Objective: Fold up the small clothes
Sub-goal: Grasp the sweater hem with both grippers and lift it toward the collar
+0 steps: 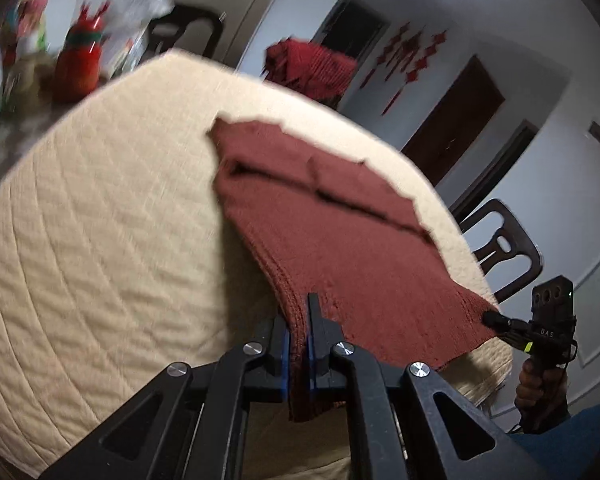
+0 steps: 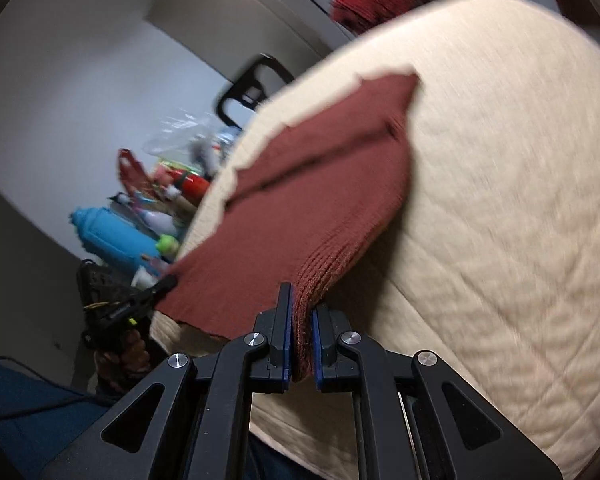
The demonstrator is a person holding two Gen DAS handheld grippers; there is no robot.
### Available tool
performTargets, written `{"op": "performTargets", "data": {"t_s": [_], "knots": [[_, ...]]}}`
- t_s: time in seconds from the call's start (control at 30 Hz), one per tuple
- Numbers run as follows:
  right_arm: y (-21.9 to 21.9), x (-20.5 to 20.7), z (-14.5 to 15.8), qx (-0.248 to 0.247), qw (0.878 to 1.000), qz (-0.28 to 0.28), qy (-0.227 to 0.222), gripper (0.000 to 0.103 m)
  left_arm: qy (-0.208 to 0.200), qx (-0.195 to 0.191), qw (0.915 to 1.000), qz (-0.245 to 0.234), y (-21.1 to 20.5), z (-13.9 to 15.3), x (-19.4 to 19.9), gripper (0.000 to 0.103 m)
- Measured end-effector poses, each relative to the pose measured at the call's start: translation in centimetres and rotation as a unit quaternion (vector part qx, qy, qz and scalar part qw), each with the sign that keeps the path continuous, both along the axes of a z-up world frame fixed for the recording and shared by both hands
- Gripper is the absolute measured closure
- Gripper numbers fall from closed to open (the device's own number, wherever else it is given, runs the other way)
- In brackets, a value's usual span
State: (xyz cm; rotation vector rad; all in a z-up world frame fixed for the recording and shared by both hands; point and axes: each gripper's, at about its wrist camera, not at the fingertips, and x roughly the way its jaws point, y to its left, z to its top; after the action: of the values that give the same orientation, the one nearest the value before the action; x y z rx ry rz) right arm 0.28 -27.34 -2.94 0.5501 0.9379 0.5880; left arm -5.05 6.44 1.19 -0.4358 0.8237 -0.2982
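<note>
left wrist view: the left gripper (image 1: 300,320), entering from 6 o'clock, has its two jaws clamped on the near hem of a rust-red knitted garment (image 1: 324,216). the garment lies spread on a cream quilted cover (image 1: 100,220), its folded sleeves toward 12 o'clock and its near edge lifted off the cover. at 4 o'clock the right gripper (image 1: 494,318) pinches the garment's other near corner, with the holding hand (image 1: 540,384) below it. a dark chair (image 1: 504,244) stands just beyond the cover at 3 o'clock; a red fringed cloth (image 1: 312,66) sits at 12 o'clock.

right wrist view: the right gripper's jaws are closed on the ribbed hem, and the left gripper shows at 9 o'clock, gripping the opposite corner. blurred toys (image 2: 140,216) lie at 9 o'clock.
</note>
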Motion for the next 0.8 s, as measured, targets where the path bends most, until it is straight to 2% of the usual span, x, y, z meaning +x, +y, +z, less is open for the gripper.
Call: {"op": "performTargets", "data": {"t_s": [0.07,0.13,0.3,0.47,0.67,0.8], "knots": [[0.0,0.2,-1.3,-0.008,1.0,-0.002,0.022,0.095,0.027,-0.014,0.9995,0.006,0.6,-1.5,0.5,0.095],[0.1,0.3,-1.6,-0.006,1.0,0.001,0.028,0.095,0.029,-0.019,0.9994,0.007,0.8,-1.6,0.5,0.096],[0.1,0.7,1.3,-0.001,1.0,0.01,-0.018,0.095,-0.018,-0.01,0.9998,0.0,0.2,0.9,0.7,0.095],[0.0,2.4,4.4,0.011,0.997,0.012,-0.078,0.095,-0.068,-0.013,0.9976,0.003,0.3,3.6,2.8,0.095],[0.5,7.1,8.5,0.033,0.99,0.003,-0.139,0.095,-0.129,-0.008,0.9916,0.008,0.6,7.1,7.7,0.095],[0.7,10.8,9.6,0.037,0.988,-0.01,-0.149,0.095,-0.131,-0.008,0.9913,0.015,0.8,7.5,11.7,0.095]]}}
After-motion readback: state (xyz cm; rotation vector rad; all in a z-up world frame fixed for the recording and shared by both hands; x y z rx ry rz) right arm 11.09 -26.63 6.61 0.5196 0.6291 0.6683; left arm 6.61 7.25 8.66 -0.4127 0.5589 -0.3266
